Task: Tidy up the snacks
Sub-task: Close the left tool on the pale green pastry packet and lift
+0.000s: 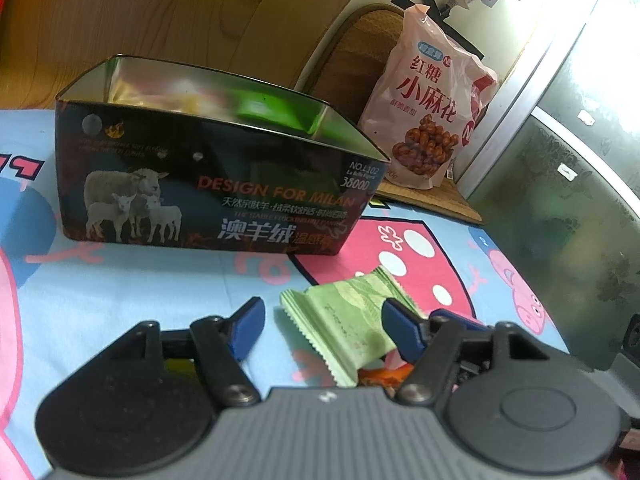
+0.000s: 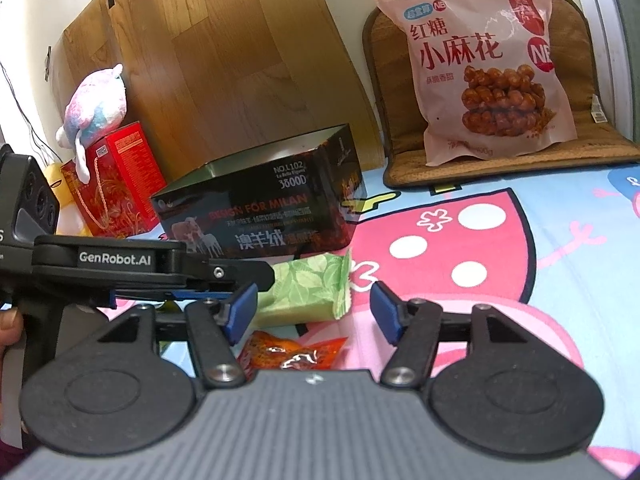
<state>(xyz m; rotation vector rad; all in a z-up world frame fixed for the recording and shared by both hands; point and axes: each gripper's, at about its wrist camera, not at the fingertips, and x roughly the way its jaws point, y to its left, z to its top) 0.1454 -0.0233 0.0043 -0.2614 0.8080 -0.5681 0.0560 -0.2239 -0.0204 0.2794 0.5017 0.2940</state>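
Left wrist view: one open black tin [image 1: 208, 184] stands on a cartoon-printed sheet [image 1: 120, 292]. One green snack packet [image 1: 344, 320] lies in front of the tin, between the parted, non-pressing fingers of the left gripper [image 1: 322, 330]. One pink snack bag [image 1: 432, 108] leans behind the tin.

Right wrist view: the right gripper [image 2: 312, 312] stands wide and empty over one orange packet [image 2: 292, 350], nearer than the tin [image 2: 260, 208]. One plush toy [image 2: 98, 104] tops one red box [image 2: 116, 184], left of the tin, before a wooden board [image 2: 224, 60].

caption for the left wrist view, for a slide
Left gripper, jaws open, around a green snack packet on the cartoon-print cloth, before an open sheep-print tin.
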